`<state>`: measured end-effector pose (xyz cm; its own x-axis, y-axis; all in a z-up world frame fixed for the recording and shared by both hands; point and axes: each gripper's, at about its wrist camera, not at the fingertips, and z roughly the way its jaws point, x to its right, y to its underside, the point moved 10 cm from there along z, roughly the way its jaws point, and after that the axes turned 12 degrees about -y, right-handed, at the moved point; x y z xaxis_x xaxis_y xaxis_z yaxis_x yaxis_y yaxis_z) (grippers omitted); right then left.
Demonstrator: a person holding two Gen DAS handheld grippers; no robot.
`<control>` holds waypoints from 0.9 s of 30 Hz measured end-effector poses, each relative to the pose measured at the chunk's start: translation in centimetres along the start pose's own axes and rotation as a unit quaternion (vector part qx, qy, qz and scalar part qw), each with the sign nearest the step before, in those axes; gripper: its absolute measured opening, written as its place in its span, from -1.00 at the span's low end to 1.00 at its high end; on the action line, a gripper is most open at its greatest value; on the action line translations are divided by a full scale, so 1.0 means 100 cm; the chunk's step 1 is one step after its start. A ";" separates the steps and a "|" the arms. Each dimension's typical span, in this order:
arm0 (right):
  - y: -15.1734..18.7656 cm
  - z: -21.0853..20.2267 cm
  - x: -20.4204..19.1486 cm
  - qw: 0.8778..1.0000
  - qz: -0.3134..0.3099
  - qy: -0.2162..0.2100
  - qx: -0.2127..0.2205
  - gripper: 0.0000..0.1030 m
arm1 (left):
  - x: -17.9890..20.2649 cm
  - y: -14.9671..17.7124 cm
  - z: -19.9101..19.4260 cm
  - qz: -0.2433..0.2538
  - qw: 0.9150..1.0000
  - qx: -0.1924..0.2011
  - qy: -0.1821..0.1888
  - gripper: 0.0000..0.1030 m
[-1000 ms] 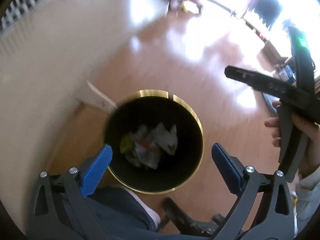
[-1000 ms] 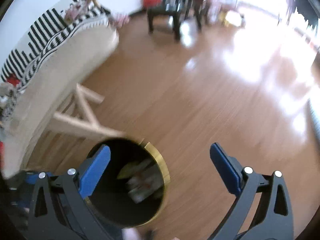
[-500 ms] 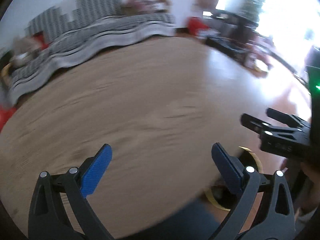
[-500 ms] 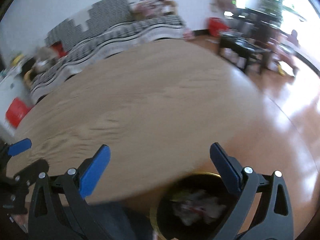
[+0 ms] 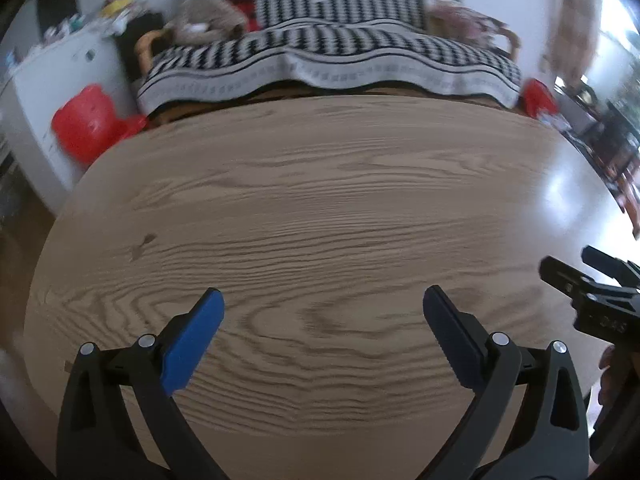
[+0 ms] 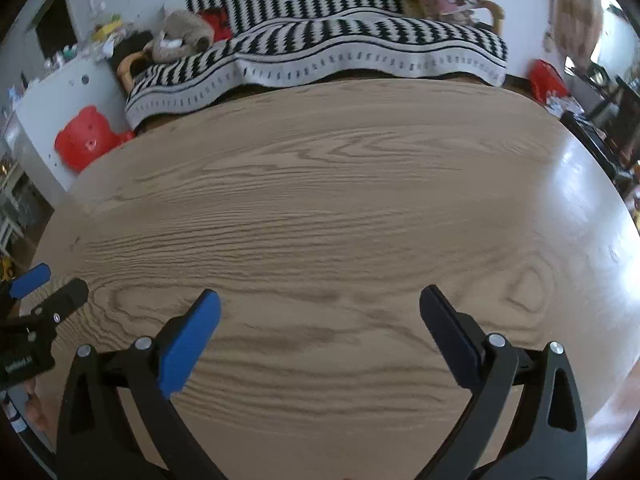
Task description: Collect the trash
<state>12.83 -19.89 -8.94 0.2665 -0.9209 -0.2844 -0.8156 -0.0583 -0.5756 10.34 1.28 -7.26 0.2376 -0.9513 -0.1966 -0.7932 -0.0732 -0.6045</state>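
Both wrist views look across a bare oval wooden table (image 5: 320,220) (image 6: 320,220). No trash and no bin show in either view. My left gripper (image 5: 323,300) hovers open over the near part of the table, nothing between its blue pads. My right gripper (image 6: 319,298) is open too and holds nothing. The right gripper shows at the right edge of the left wrist view (image 5: 576,268), held by a hand. The left gripper shows at the left edge of the right wrist view (image 6: 48,286).
Behind the table stands a sofa under a black-and-white patterned blanket (image 5: 320,60) (image 6: 320,52). A red plastic stool (image 5: 86,122) (image 6: 86,138) sits at the left by a white cabinet (image 5: 52,80). Dark furniture (image 5: 612,136) stands at the far right.
Both grippers have swung up from the black, gold-rimmed bin with crumpled trash on the floor to face the table. The bin has dropped out of both views. Both grippers stayed open.
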 end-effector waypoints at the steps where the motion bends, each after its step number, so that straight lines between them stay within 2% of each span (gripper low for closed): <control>1: 0.001 0.002 -0.004 1.000 -0.004 0.000 0.000 0.87 | -0.008 0.000 0.006 -0.010 1.000 -0.004 -0.003 0.88; 5: -0.007 0.010 -0.009 1.000 -0.020 0.009 0.000 0.87 | -0.026 -0.004 0.023 -0.031 0.999 -0.008 -0.009 0.88; 9: -0.005 0.009 0.002 0.999 -0.023 0.025 -0.001 0.87 | -0.028 -0.009 0.031 -0.035 0.999 -0.010 0.015 0.88; 12: -0.005 0.010 0.010 0.999 -0.016 0.034 -0.003 0.87 | -0.030 -0.007 0.033 -0.039 0.999 -0.013 0.017 0.88; 19: -0.002 0.009 0.020 0.999 -0.007 0.036 -0.006 0.87 | -0.029 -0.006 0.042 -0.023 0.999 -0.024 -0.002 0.88; 27: 0.008 0.008 0.031 0.999 0.003 0.036 -0.011 0.87 | -0.021 0.001 0.042 -0.021 0.999 -0.032 0.008 0.88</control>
<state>13.45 -22.51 -10.93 0.2245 -0.9464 -0.2322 -0.8290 -0.0602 -0.5560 12.11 4.47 -10.14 0.2629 -0.9515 -0.1596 -0.8169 -0.1315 -0.5616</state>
